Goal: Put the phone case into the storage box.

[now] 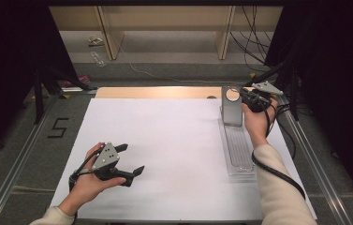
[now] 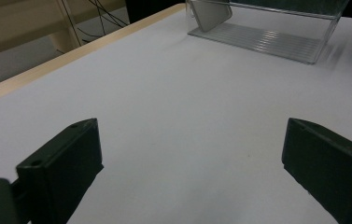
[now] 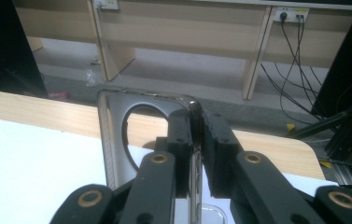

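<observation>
A grey metal plate (image 1: 231,112) with a round hole near its top stands upright at the far end of a long clear plastic tray (image 1: 238,152) on the right of the table. My right gripper (image 1: 245,97) is shut on the plate's upper right edge; the right gripper view shows the plate (image 3: 117,135) pinched between the black jaws of my right gripper (image 3: 197,135). My left gripper (image 1: 131,158) rests low over the white sheet at the near left, open, with nothing between its jaws. In the left gripper view, my left gripper (image 2: 192,163) faces the tray (image 2: 267,39) and plate (image 2: 211,14) far off.
A white sheet (image 1: 165,140) covers most of the table, with a bare wooden strip (image 1: 155,92) along the far edge. Metal rails (image 1: 24,154) run down both sides. Beyond the table are wooden furniture legs (image 1: 111,37) and hanging cables (image 1: 251,42).
</observation>
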Demonstrator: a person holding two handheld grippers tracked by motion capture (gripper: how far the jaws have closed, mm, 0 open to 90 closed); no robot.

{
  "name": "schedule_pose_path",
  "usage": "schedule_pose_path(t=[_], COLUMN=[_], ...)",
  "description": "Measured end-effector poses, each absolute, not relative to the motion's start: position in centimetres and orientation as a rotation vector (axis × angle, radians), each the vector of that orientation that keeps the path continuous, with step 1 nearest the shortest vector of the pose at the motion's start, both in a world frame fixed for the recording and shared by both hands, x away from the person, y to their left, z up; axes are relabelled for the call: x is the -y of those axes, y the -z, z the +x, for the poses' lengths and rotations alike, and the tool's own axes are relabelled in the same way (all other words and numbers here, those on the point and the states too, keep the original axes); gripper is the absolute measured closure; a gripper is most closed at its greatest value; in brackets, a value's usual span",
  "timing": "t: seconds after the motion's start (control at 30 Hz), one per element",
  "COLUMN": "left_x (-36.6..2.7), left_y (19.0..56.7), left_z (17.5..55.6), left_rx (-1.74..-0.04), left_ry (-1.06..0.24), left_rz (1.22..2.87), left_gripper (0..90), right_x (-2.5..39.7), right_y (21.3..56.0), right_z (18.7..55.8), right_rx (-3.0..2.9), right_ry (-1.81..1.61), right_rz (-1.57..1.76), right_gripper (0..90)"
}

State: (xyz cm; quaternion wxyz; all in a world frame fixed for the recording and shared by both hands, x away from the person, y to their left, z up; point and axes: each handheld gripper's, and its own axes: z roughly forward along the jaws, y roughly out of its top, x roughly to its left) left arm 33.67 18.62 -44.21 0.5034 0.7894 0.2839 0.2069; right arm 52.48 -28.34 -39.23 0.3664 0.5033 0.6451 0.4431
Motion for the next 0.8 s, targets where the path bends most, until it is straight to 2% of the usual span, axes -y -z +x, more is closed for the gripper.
schedule_pose_path(t=[0.8], left_x=[-18.6], left_y=[44.2], left_z=[33.7], left_rx=[-0.682], left_ry=[-0.496], left_rz=[1.906], left_gripper=[4.6], right_x=[28.4], right_y=[39.5], right_z=[53.6], right_rx=[-1.653], right_ry=[-1.1], right_rz=[1.307], right_gripper=[79.8])
